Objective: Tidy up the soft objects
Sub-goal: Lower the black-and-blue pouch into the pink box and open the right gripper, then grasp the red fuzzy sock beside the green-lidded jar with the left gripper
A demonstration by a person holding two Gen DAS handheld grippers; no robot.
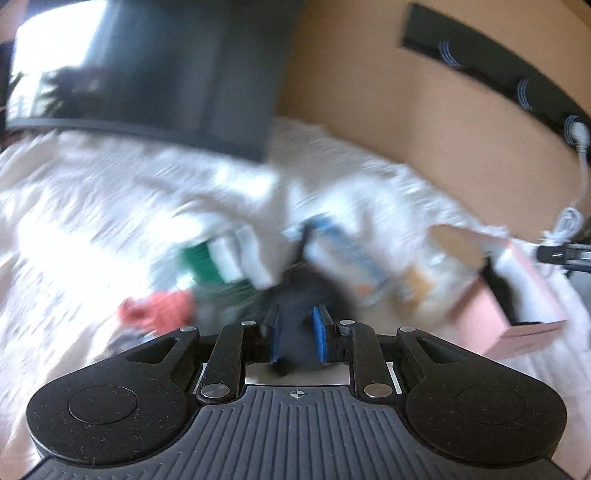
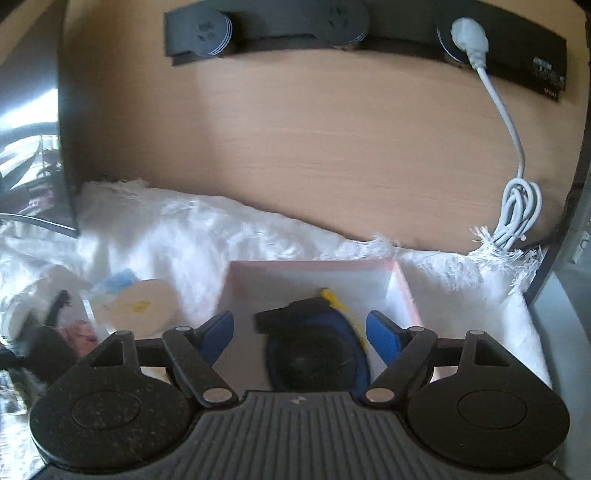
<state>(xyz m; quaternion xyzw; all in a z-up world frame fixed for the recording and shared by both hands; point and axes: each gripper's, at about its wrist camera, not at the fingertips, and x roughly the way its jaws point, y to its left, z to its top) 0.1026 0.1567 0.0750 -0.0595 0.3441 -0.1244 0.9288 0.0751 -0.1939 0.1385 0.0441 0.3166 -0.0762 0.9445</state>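
- One dark soft item, black or navy, is pinched between the two blue pads of the left gripper; its fabric bulges out past the fingertips and its near end hangs down between them.
- One pink box sits on the white fluffy cover, directly ahead of the right gripper; in the left wrist view the same box is at the right.
- Inside the box lies one dark rounded piece with blue trim, with a black strap end on its far left side and a yellow bit at its far edge; its near part is cut off by the gripper body.
- The right gripper's two blue fingers are spread wide, one on each side of that piece, touching nothing.
- Left of the box in the right wrist view, one pale round item with a yellow mark and a blue-and-white bit behind it.
- The left wrist view is badly smeared: on the cover there seem to be one green-and-white item, one red crumpled item and one blue-and-white packet, shapes uncertain.
- Far side: a wooden panel with one black socket strip showing three round outlets, one holding a white plug with its cable coiled at the right.
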